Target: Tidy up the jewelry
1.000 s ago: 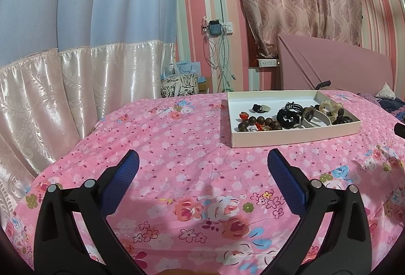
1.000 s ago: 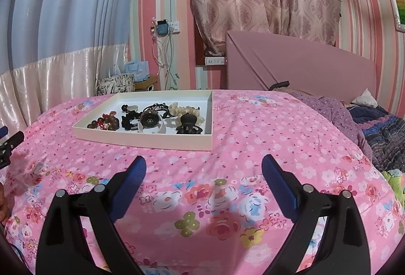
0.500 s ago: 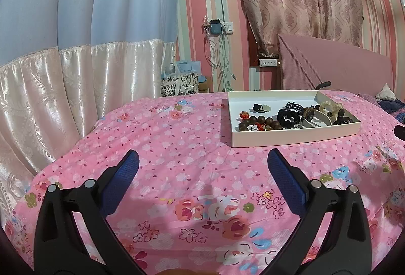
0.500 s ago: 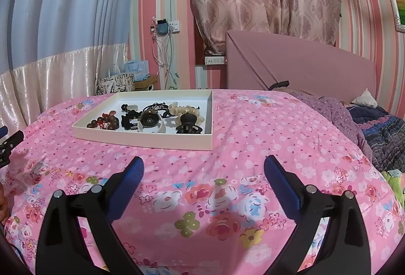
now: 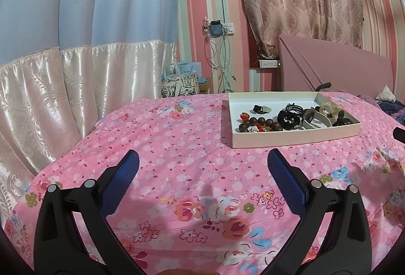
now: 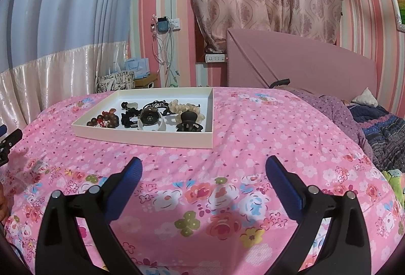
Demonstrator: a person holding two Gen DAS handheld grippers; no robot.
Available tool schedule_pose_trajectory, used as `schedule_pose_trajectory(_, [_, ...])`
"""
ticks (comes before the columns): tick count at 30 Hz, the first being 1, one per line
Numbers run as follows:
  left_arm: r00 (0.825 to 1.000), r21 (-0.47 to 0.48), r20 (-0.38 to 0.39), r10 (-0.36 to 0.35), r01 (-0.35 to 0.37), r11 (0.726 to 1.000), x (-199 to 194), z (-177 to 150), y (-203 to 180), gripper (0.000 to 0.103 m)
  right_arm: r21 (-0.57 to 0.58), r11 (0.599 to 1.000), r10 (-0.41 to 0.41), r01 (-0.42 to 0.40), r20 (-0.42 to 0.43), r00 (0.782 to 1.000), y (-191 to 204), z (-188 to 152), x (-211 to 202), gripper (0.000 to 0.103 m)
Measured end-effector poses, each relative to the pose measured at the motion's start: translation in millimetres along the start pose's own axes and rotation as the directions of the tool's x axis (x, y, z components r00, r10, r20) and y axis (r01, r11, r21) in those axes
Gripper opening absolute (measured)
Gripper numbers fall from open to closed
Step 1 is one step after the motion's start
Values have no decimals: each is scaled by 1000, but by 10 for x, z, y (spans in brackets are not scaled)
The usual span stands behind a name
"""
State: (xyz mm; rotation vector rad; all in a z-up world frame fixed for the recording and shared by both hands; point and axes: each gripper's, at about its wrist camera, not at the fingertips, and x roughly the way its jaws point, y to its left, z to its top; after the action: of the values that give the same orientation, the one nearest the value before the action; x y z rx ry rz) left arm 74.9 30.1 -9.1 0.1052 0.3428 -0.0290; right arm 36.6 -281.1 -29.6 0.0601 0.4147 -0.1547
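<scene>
Both hand-held grippers point(image 5: 202, 161) point(image 6: 203, 162) gape wide, empty, above floral bedspread point(image 6: 253, 148), short of tray point(image 6: 141, 138).

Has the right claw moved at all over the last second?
Barely. The right claw eased slightly back: the white tray sits marginally higher in its view than before. Its jaws stay open.
</scene>
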Motion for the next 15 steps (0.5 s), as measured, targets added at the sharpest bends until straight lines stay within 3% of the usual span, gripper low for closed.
schedule_pose_trajectory(15, [1000, -13, 2, 4, -4, 1000, -9, -3, 14, 100, 5, 1000, 1, -1, 6, 1000, -18, -2, 1, 98])
